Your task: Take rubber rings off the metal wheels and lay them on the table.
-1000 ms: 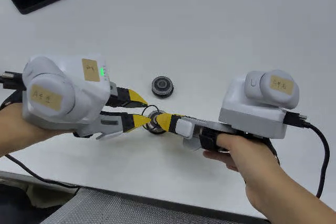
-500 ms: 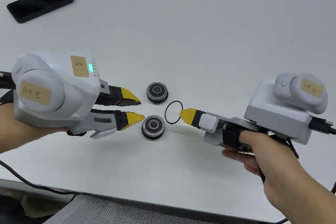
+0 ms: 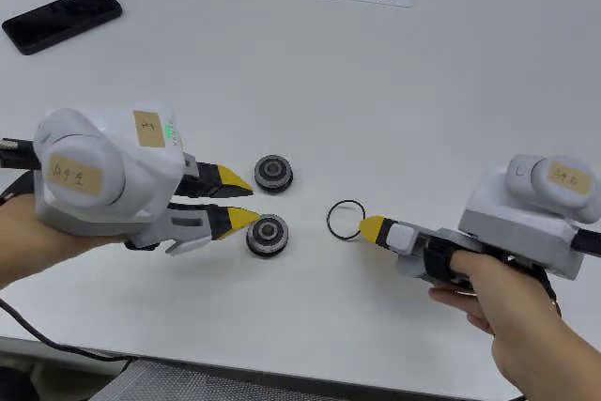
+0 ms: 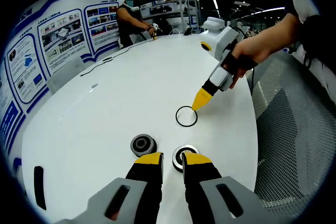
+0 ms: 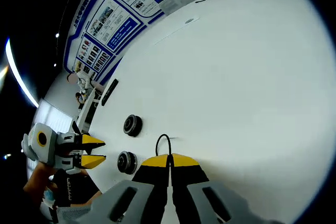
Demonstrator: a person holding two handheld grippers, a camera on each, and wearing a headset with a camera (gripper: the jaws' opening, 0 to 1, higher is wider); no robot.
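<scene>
The right gripper [image 5: 169, 158] is pinching the rubber ring [image 3: 346, 220] by its rim, jaws clenched on it, low over the tabletop [image 3: 423, 91] toward its near edge, just right of the nearer wheel [image 3: 267, 235]. The ring is looking thin, black, light and limp (probably stretchy, grippy too), so an edge pinch is suiting it. The left gripper [image 3: 246, 199] is hovering released, empty, beside that wheel.

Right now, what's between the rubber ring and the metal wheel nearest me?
Nothing: the head view shows bare table between rubber ring and that metal wheel.
</scene>
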